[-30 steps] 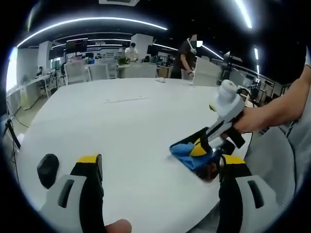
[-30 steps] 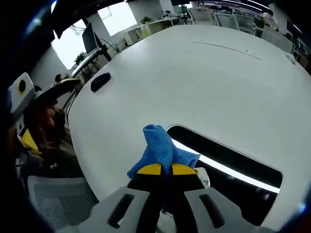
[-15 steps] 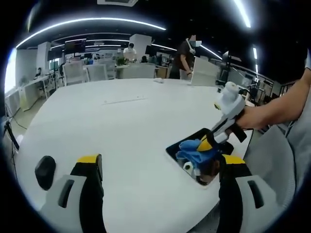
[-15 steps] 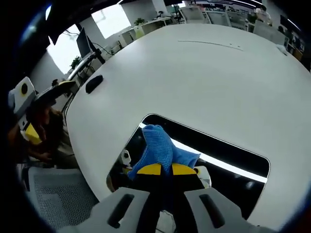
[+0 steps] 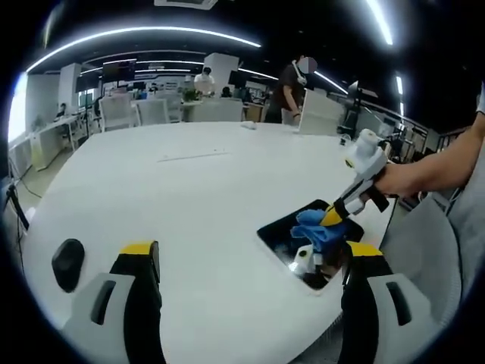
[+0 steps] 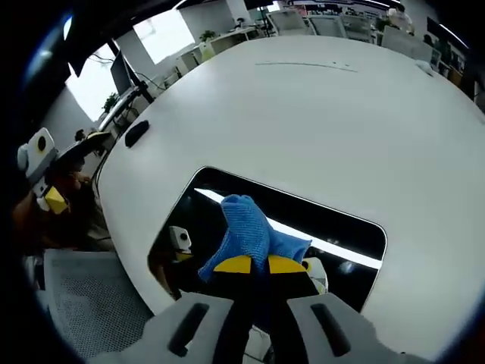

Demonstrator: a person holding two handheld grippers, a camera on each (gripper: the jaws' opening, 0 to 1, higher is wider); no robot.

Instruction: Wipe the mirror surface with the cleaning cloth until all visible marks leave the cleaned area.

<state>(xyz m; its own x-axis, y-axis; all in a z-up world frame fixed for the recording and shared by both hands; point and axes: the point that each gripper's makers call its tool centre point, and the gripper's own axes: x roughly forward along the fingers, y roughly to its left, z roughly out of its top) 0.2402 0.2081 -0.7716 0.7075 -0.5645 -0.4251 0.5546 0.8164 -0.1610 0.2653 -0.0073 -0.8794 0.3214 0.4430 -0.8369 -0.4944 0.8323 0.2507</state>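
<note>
A flat rectangular mirror (image 6: 303,220) lies on the white table (image 6: 318,121) near its edge, reflecting dark ceiling and a light strip. My right gripper (image 6: 252,265) is shut on a blue cleaning cloth (image 6: 246,231), which rests on the mirror's near part. In the left gripper view the mirror (image 5: 284,231) sits at the right, with the right gripper (image 5: 332,220) pressing the cloth (image 5: 314,226) onto it, held by a person's hand. My left gripper (image 5: 246,262) stands open over the table's near edge, left of the mirror, holding nothing.
A black computer mouse (image 5: 67,263) lies on the table at the left (image 6: 137,133). A mesh chair (image 6: 83,303) stands beside the table edge. Desks, chairs and people (image 5: 292,87) fill the office beyond the far side.
The right gripper has dragged the cloth across the mirror toward its right end, baring more of the glass. The left gripper has stayed still and open.
</note>
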